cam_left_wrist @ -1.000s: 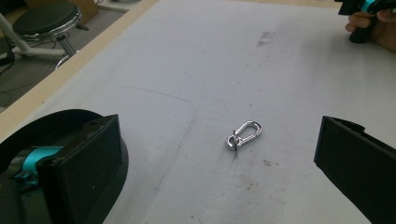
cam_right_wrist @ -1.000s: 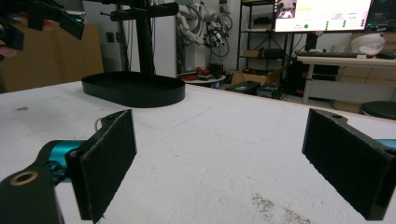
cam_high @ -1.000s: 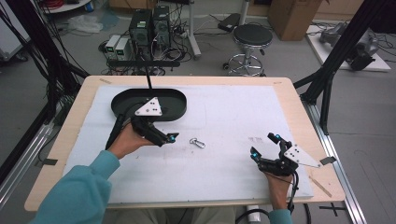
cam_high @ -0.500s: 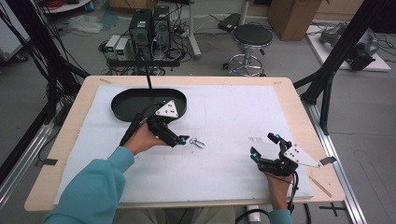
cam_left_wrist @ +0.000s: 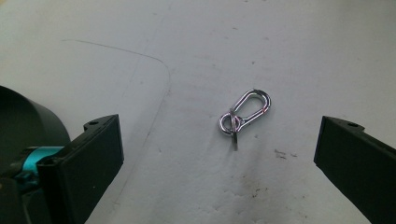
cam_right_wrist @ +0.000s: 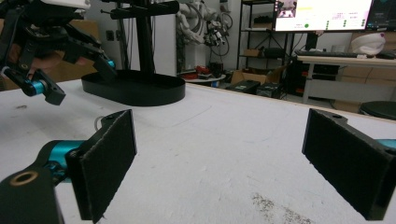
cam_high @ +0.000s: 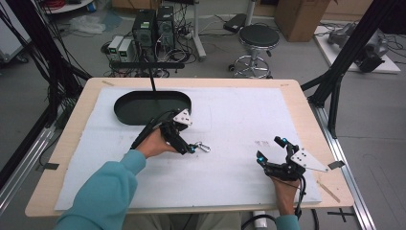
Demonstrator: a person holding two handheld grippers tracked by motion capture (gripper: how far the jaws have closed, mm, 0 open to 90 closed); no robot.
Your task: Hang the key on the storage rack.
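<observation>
Fingers [cam_high: 190, 149] of the left gripper [cam_high: 184, 143] spread just beside the carabiner [cam_high: 204, 146], mid-bench, in the high view. Left gripper view: carabiner [cam_left_wrist: 245, 116] lies between spread fingers [cam_left_wrist: 95, 154], untouched. Right gripper view: right gripper [cam_right_wrist: 224, 163] fingers [cam_right_wrist: 345, 158] spread over bare bench [cam_right_wrist: 224, 130].

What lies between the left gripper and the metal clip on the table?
Nothing: in the left gripper view, bare white mat separates the open left gripper from the metal clip.
</observation>
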